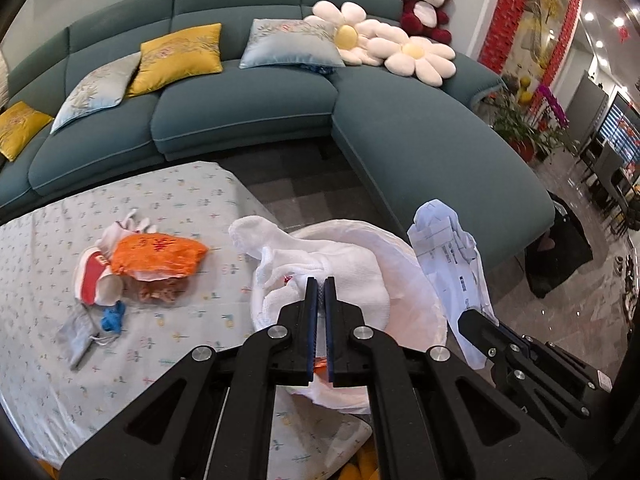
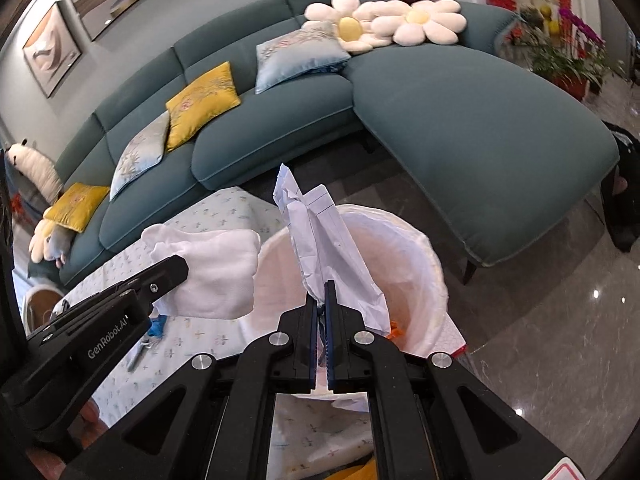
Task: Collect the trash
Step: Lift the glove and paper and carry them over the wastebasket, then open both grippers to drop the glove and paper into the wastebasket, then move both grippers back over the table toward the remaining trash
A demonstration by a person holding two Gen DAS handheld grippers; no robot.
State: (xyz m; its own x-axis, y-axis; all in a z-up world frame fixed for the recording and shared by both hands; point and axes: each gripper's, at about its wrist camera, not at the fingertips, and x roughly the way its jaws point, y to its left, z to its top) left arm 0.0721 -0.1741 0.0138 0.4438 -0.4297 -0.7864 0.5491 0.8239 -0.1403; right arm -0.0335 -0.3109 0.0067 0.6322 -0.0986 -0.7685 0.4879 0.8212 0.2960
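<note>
From my left wrist, my left gripper (image 1: 320,280) pinches a fluffy white cloth (image 1: 320,256) bunched just ahead of its 2 tips, over the white-lined bin (image 1: 416,280). From my right wrist, my right gripper (image 2: 320,283) clamps a creased, printed white paper (image 2: 320,236) standing above that bin (image 2: 420,264).

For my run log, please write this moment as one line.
left gripper: shut on white cloth | right gripper: shut on crumpled paper | both above bin
</note>
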